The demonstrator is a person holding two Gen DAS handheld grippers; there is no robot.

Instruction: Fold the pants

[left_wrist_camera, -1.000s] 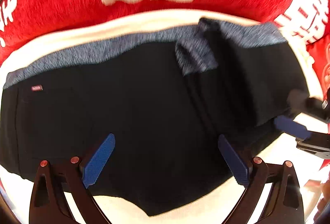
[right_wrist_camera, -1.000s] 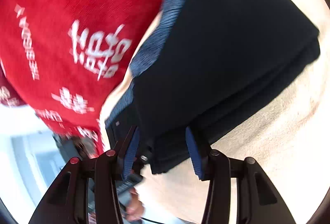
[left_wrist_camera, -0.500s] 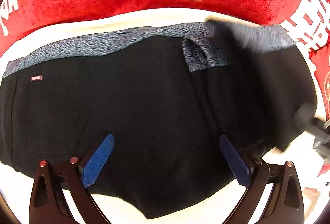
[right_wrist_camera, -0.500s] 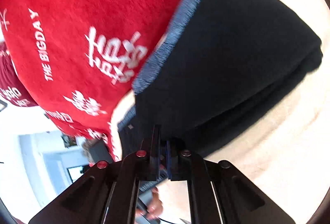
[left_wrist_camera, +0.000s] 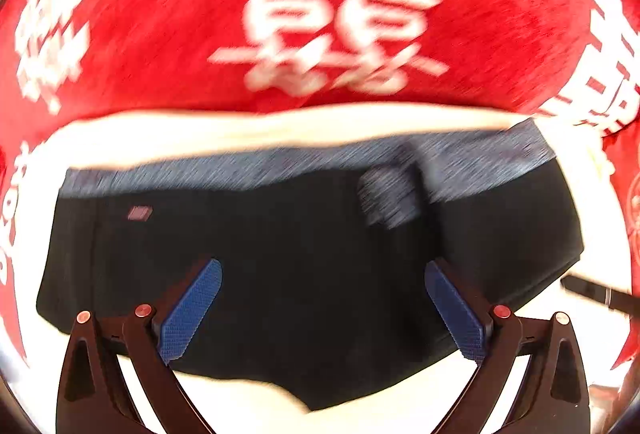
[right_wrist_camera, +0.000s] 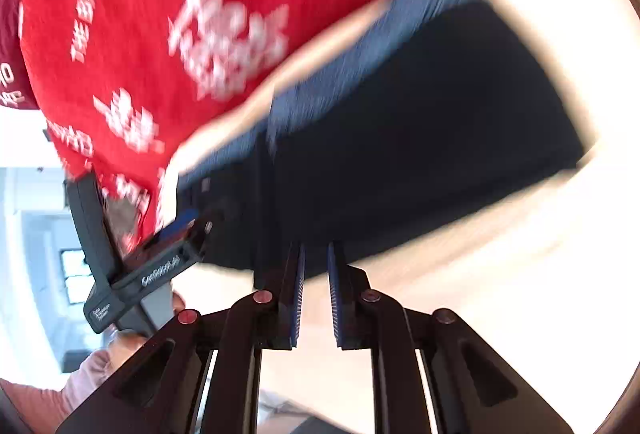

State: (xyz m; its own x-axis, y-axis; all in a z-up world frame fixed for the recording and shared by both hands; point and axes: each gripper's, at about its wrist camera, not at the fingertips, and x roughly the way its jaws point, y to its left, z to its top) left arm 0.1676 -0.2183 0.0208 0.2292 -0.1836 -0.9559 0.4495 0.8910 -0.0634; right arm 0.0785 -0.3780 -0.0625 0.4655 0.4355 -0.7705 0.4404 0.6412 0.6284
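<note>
Right gripper (right_wrist_camera: 316, 294) first: its jaws are opening, only a narrow slot between the blue pads, and nothing sits in that slot; the pad tips hang just at the near edge of the pants (right_wrist_camera: 420, 138). Left gripper (left_wrist_camera: 322, 310) now: jaws spread wide, blue pads far apart, empty, poised above the black cloth with no fabric pinched.

Out from there, the pants lie folded into a broad dark block on a cream cover (left_wrist_camera: 280, 130), grey-blue waistband (left_wrist_camera: 240, 164) running along the far edge, a small tag (left_wrist_camera: 139, 212) near the left end. A short flap of waistband (left_wrist_camera: 390, 200) turns down over the black toward the right. The near hem dips to a point between the left pads.

Cream surface shows bare along the near side and off to the right, open room there. Beyond the waistband a red blanket (left_wrist_camera: 160, 14) with white lettering crowds the far edge. In the right wrist view a sleeve (right_wrist_camera: 48, 390) shows low left.
</note>
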